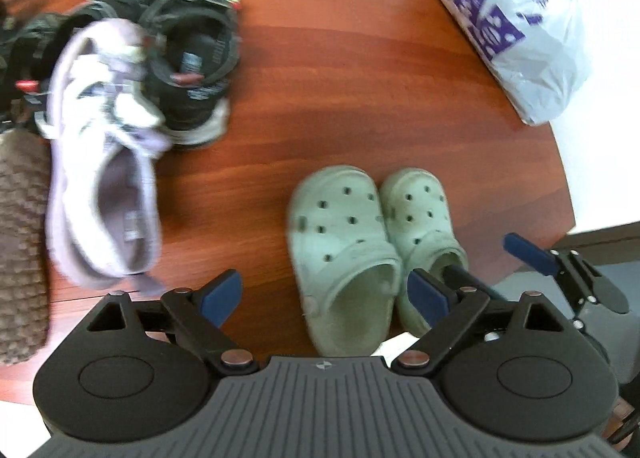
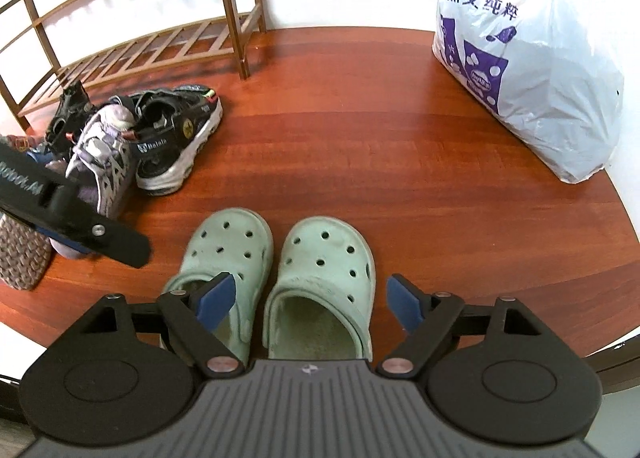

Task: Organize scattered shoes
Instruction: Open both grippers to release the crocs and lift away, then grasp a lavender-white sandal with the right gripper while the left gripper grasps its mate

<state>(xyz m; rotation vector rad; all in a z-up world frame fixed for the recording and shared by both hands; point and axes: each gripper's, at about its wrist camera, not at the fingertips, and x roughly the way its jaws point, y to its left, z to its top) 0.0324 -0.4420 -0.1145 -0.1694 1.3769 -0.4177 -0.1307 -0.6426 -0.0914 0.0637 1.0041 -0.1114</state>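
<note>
Green foam clogs dominate the left wrist view: the pair (image 1: 368, 242) stands side by side on the wooden floor (image 1: 340, 70), toes pointing away, heels just ahead of the camera. The left tool (image 1: 324, 294) is spread wide and holds nothing; its right pad overlaps the heel of the right-hand clog in the picture, though contact cannot be confirmed. The right tool (image 1: 560, 262) enters at the right edge, one blue pad visible. To the left, a lilac sneaker (image 1: 104, 186) lies across a black sneaker (image 1: 192, 70), both blurred. A knitted brown item (image 1: 20, 242) sits at the left edge, and a white plastic bag (image 1: 516, 18) lies well apart, top right.

Right wrist view: the right tool (image 2: 316, 302) is likewise released and empty, straddling the heel end of the clogs. The heap of sneakers lies unsorted beside the foot of a wooden shoe rack (image 2: 168, 46), whose visible lower shelves carry no shoes.

Judgement: the clogs are paired and aligned; no shoe is racked. The heap is untouched. Early stage.
</note>
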